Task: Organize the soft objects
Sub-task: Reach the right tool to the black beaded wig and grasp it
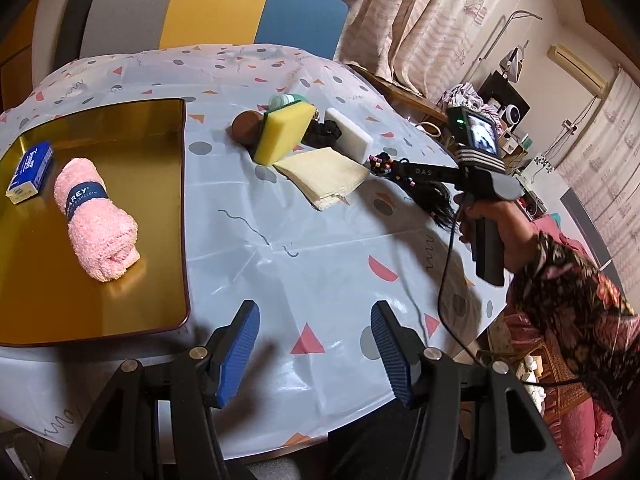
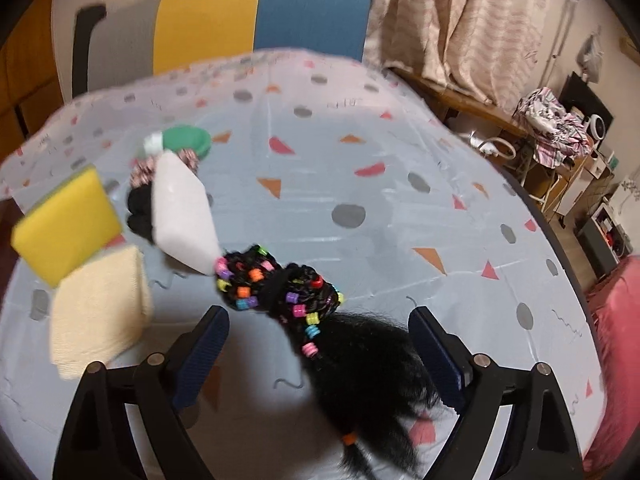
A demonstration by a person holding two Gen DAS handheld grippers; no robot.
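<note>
A shallow gold tray [image 1: 120, 312] with a glossy, mirror-like floor is sitting at the left of the desk [image 1: 320, 264], and it is holding two things: a fluffy pink rolled dishcloth [image 1: 96, 220] banded with a dark paper label, and, just left of it, a small blue rectangular tissue pack [image 1: 30, 172]. The remaining soft things are lying in a cluster farther back on the smooth plastic cover printed with dots and triangles: a blocky yellow sponge [image 1: 284, 132] is leaning tilted, a flat cream folded cloth [image 1: 324, 178] is lying in front of it, and a white foam block [image 1: 349, 135] is resting beside a black scrunchie [image 1: 320, 132]. The left tool [image 1: 314, 354] is hovering wide apart over bare cover, gripping nothing. The right tool [image 2: 318, 354] is standing spread wide, and a black hairpiece [image 2: 288, 292], braided and dotted with bright plastic beads, is lying between its ribbed blue pads [image 2: 200, 356] without either pad pressing on it.
</note>
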